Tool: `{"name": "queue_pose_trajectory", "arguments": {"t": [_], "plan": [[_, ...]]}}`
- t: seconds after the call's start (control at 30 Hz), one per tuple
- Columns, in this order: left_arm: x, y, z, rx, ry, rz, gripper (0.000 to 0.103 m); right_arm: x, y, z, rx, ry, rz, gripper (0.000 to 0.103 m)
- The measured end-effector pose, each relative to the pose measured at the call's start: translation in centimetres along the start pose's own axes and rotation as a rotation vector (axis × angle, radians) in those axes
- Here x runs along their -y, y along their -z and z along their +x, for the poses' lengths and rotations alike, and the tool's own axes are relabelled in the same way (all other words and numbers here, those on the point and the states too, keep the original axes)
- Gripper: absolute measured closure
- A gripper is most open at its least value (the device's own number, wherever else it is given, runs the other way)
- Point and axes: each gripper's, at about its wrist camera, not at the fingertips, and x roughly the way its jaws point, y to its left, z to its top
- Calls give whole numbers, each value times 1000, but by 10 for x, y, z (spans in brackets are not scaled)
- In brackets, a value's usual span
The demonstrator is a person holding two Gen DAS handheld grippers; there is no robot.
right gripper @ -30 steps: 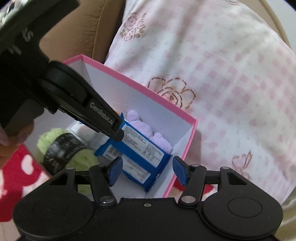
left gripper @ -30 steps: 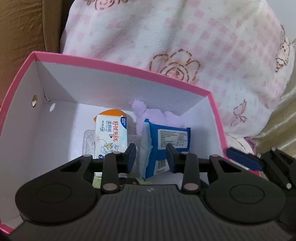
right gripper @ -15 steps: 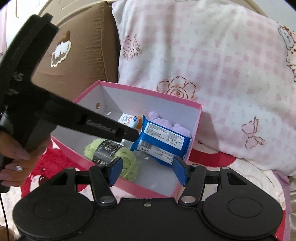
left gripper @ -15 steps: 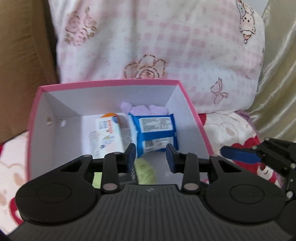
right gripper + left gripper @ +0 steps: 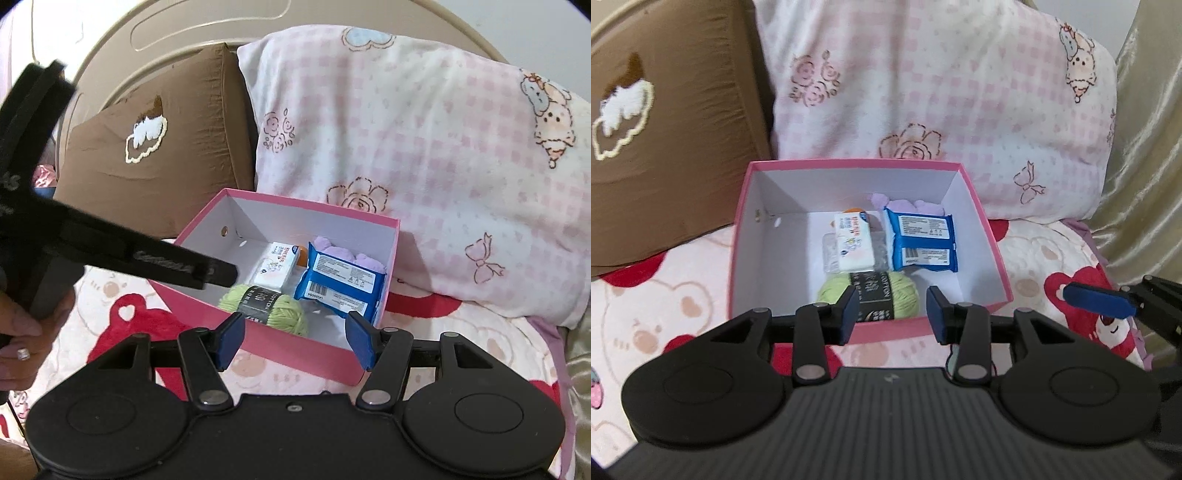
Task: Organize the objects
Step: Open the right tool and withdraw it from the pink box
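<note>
Your left tongs (image 5: 892,314) hang above the near edge of the pink box (image 5: 986,236) with nothing between the pads; the jaws are parting, and the gap is modest. Your right tongs (image 5: 293,339) stand at a moderate gap, likewise empty, poised over the near wall of the same box. In the left wrist view, one blue pad of the right tongs shows at the right edge, clear of the box.

The box sits open on the bed cover (image 5: 665,295), a pale quilt printed with bears and red hearts. Its far wall is just in front of a pink checked pillow (image 5: 942,92); a brown pillow (image 5: 672,129) stands to the left of that.

Inside the box you have five items visible:
- a green yarn ball (image 5: 871,291) with a black label band, lying against the near wall;
- a blue wipes packet (image 5: 923,240), lying flat towards the right side, behind the yarn;
- a white tissue pack (image 5: 853,243) to the left of the blue packet, just beside it;
- a purple plush item (image 5: 908,205) at the far wall, partly hidden behind the blue packet;
- an orange object (image 5: 855,211) behind the white pack, too hidden to identify.

In the right wrist view, your left hand (image 5: 18,332) grips the handle of the left tongs at the left edge, a ring on one finger.
</note>
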Motion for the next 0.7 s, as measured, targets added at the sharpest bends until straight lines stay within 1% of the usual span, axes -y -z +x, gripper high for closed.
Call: {"name": "queue_pose_trajectory", "arguments": {"t": [0.1,0.17,0.2,0.23,0.33,0.4,0.53,0.7], "plan": [[-6,6,-15,-3,-15,-20,62,-2,0,-10,7,-4,18,37],[-6,12,-26,15,-55,-14,60,-4,0,-16,10,-8,24,37],[-6,15,-33,31,-78,-6,55,-5,1,-20,11,-10,29,36],[-6,17,-38,37,-88,-5,52,-7,1,-23,12,-12,32,35],[-13,20,-56,40,-70,-30,49,-13,6,-34,12,-5,48,34],[-15,23,-67,43,-78,-26,44,-20,10,-41,17,-7,53,34],[-20,29,-84,35,-83,-28,38,-34,14,-56,23,-8,41,31],[-23,46,-102,56,-112,-65,33,-53,14,-68,24,14,-7,28]]}}
